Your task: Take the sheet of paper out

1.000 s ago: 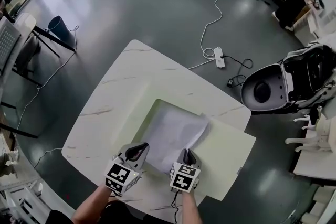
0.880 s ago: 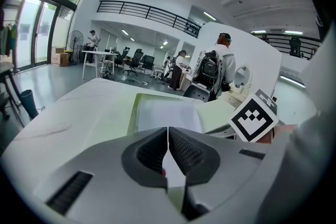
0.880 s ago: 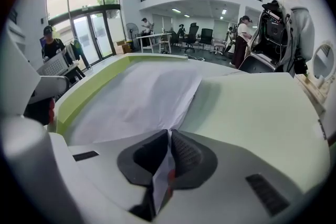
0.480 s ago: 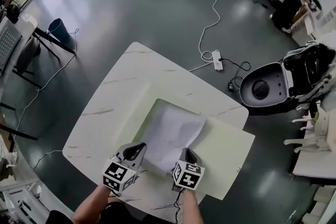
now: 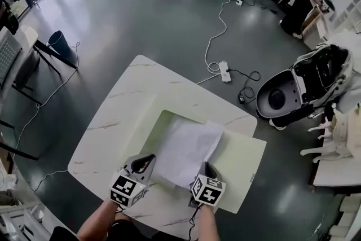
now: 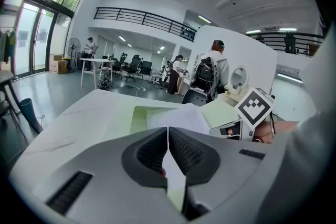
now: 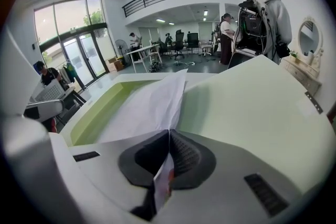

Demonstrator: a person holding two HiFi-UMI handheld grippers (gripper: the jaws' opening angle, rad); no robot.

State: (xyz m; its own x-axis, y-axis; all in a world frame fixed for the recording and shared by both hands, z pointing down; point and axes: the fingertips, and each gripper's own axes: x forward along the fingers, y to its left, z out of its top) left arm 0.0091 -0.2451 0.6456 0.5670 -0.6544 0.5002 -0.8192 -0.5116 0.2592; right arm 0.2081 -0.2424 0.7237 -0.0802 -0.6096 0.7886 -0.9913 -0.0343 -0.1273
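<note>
Two grippers share this pull, and each is closed on the near edge of the sheet. At the left, the left gripper has its jaws pressed together on the near-left corner of the sheet of paper, which shows as a thin white strip pinched between the dark pads. The sheet lies across the recessed half of the pale green case, near the near edge of the white table. Its far part rests down in the recess, its near edge is raised off it, and its right side reaches over the seam toward the flat lid. At the right, the right gripper is clamped on the near-right corner in the same way, with paper sticking out below its pads. The step in hand looks like the lift-out. It should go best with both corners rising at the same rate and the two hands keeping their spacing, so the sheet neither sags nor gets stretched. The far edge likely needs to clear the case's rim before any pull toward the near edge of the table, or it may catch and crease.
</note>
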